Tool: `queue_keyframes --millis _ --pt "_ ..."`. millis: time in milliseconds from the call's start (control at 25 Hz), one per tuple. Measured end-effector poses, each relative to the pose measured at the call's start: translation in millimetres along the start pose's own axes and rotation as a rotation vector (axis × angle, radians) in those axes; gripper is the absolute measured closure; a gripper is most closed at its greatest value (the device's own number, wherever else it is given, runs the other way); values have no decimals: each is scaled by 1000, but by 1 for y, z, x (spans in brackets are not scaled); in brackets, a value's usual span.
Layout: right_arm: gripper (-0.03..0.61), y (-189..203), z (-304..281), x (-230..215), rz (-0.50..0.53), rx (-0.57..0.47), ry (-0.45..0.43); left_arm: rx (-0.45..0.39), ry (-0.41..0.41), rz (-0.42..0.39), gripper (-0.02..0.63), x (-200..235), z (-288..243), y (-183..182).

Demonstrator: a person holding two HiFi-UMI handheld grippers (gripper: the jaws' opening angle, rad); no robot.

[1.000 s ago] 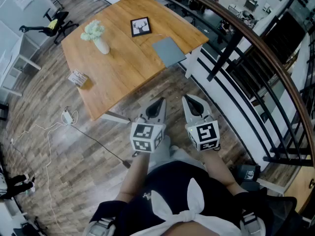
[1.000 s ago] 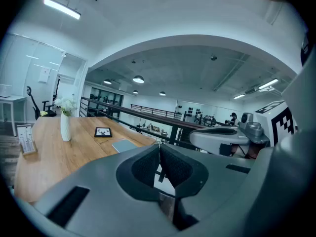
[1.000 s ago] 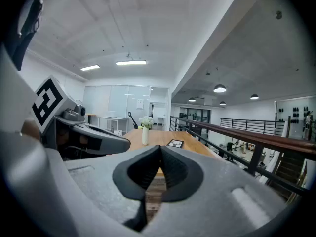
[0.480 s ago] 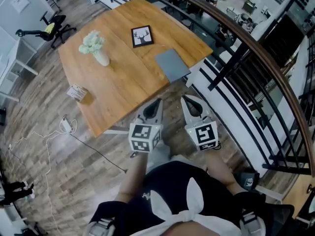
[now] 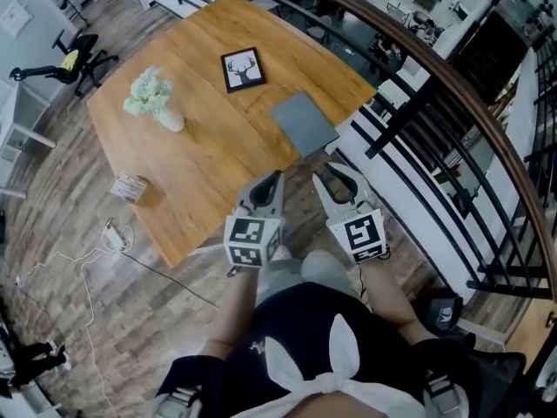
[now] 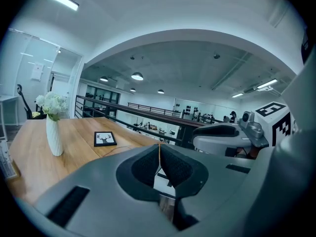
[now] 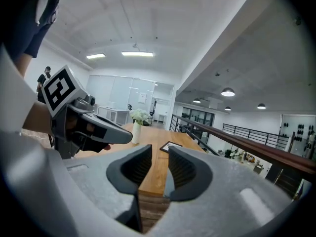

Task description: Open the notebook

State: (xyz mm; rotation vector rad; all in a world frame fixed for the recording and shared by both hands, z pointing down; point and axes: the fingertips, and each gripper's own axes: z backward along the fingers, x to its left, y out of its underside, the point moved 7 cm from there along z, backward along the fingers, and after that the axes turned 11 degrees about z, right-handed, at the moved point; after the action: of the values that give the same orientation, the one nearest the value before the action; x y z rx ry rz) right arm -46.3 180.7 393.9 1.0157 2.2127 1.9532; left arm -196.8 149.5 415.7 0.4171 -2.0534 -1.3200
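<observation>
Task thing: the notebook (image 5: 303, 122), grey, closed and flat on the table (image 5: 200, 155). It sits at the table's 3 o'clock edge in the head view, close to the railing (image 5: 452, 85).
Left gripper (image 5: 276, 177): held low in front of the person, and the notebook is at its 1 o'clock. Its own view shows the fingers (image 6: 170, 164) pressed together with nothing between them.
Right gripper (image 5: 336, 176): just beside the left one, at its 3 o'clock, and the notebook is at its 11 o'clock. The jaws are opening. The pads (image 7: 181, 169) stand apart, and only the far table edge shows through the gap. It grips nothing.
Gap to notebook: both grippers are apart from it and touch nothing. In the head view their tips reach about the table's near edge.
Frame (image 5: 243, 68): a black frame with a deer picture, lying flat at the notebook's 10 o'clock and apart from it.
Vase (image 5: 170, 118): white and upright, holding pale flowers (image 5: 146, 92). It stands at the frame's 8 o'clock, well apart from the notebook.
Box (image 5: 130, 186): small, at the table's edge, at the vase's 7 o'clock.
Floor (image 5: 104, 320): wood planks, with a thin cable (image 5: 61, 259) trailing at the table's 7 o'clock.
Marker cubes: one sits on each gripper, between the jaws and the person's forearms.
</observation>
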Motion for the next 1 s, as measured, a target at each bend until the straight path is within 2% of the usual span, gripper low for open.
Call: queue_keyframes --millis 120,240,520,800,1000 --pt "426 2 -9 -1 15 11 -2 4 14 4 589 7 -8 -1" --pt "402 2 -19 -1 49 33 -12 22 23 11 589 17 -15 0" --pt "397 13 -48 -11 117 78 -64 46 9 42 589 35 -41 -3" --pt "396 36 -79 -26 129 159 -162 49 -33 74 589 46 -66 -11" --pt "396 53 -97 -31 192 236 -226 68 -53 88 589 54 -80 -9"
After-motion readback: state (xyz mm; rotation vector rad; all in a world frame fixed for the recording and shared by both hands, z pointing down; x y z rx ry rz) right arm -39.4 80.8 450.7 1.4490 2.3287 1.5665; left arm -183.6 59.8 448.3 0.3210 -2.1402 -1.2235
